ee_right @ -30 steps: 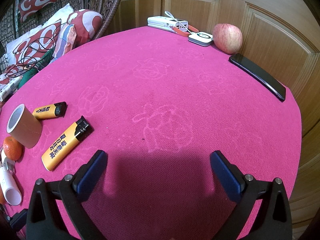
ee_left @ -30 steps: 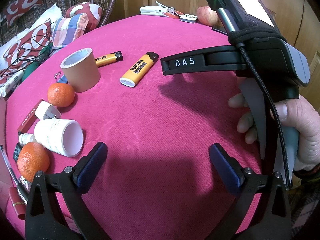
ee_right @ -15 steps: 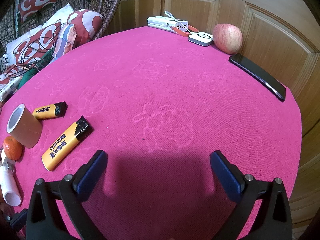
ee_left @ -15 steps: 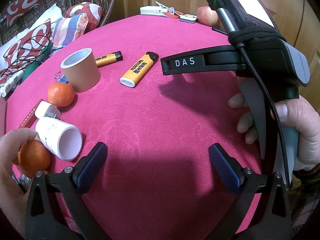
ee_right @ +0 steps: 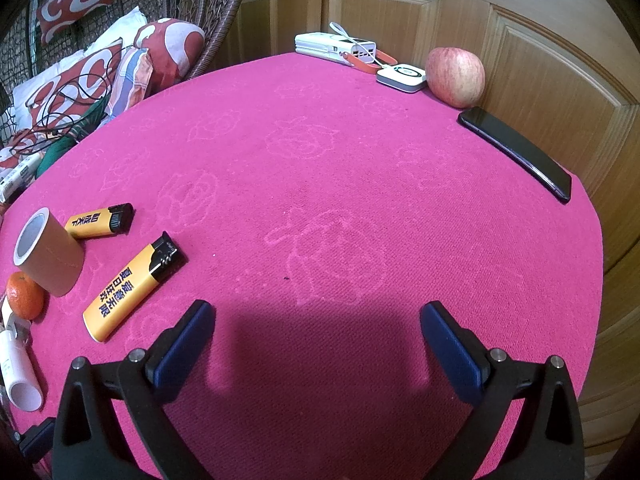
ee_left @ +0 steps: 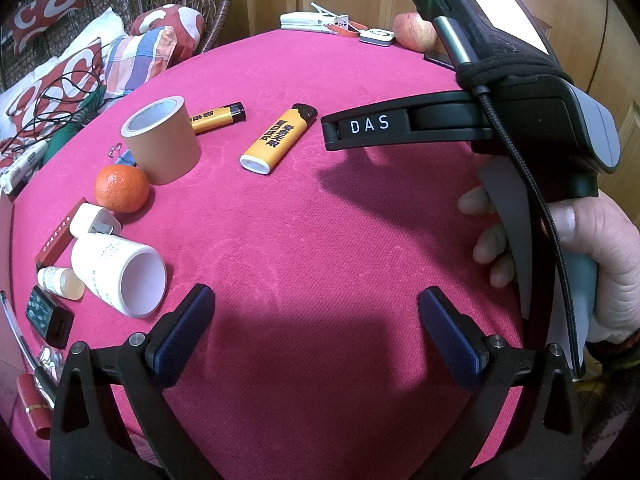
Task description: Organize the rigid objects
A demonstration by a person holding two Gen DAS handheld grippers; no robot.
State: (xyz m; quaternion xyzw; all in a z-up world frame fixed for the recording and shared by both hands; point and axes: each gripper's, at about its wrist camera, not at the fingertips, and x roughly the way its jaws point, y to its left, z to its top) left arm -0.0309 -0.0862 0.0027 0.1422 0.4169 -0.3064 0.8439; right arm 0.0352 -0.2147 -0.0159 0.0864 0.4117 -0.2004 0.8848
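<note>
On the pink tablecloth (ee_left: pixel 320 240) lie a large yellow lighter (ee_left: pixel 276 140), a small yellow lighter (ee_left: pixel 216 114), a brown tape roll (ee_left: pixel 160 140), an orange (ee_left: pixel 120 188) and a white cup on its side (ee_left: pixel 120 272). My left gripper (ee_left: pixel 314 320) is open and empty over bare cloth, right of the cup. My right gripper (ee_right: pixel 316 336) is open and empty, right of the large lighter (ee_right: pixel 132 288); its body shows in the left wrist view (ee_left: pixel 500 120). The tape roll (ee_right: pixel 48 252), small lighter (ee_right: pixel 98 222) and orange (ee_right: pixel 24 294) also show in the right wrist view.
At the far edge sit a white power bank (ee_right: pixel 336 46), a small white device (ee_right: pixel 402 76), an apple (ee_right: pixel 456 76) and a black phone (ee_right: pixel 516 152). A small bottle (ee_left: pixel 60 282), a black box (ee_left: pixel 48 316) and a red lipstick (ee_left: pixel 34 406) lie at the left edge. Cushions (ee_right: pixel 80 76) lie beyond.
A bare hand took away the second orange from the lower left edge and is now gone; the small bottle and black box behind it now show. The white cup has shifted slightly. Both grippers have stayed still.
</note>
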